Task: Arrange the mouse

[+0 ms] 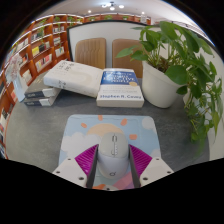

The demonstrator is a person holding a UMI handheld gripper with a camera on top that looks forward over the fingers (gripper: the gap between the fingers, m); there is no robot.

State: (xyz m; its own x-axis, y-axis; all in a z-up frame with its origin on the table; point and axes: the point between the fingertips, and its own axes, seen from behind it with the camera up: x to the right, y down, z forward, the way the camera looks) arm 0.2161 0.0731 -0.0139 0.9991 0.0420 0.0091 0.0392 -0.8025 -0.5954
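Right now the gripper (113, 163) points forward over a grey table (40, 125), its 2 fingers spread apart, each with a magenta pad (87, 156) on the inner face. Between those fingers sits a white mouse (113, 146), resting on a pastel mouse mat (108, 130) that bears soft pink, blue and yellow patches. Whether the pads touch the mouse's sides or stand just off them cannot be told; a thin gap seems to show at each side, so the tool reads as released, with the mouse standing on its own support between the fingers.

Beyond the fingers, straight ahead past the far edge of the mouse mat, a white book with a blue cover picture (121, 85) lies flat on the table. Just to its left lies a white pillow-like bundle (69, 73), tilted. Further left of the fingers, 2 dark books (41, 96) lie stacked near the table's side. Ahead and to the right, a leafy green plant (187, 60) rises from a white pot (160, 88), its leaves spreading well out over the right finger's side. Behind the table stand 2 wooden chairs (108, 50), and bookshelves (38, 45) line the wall at the far left.
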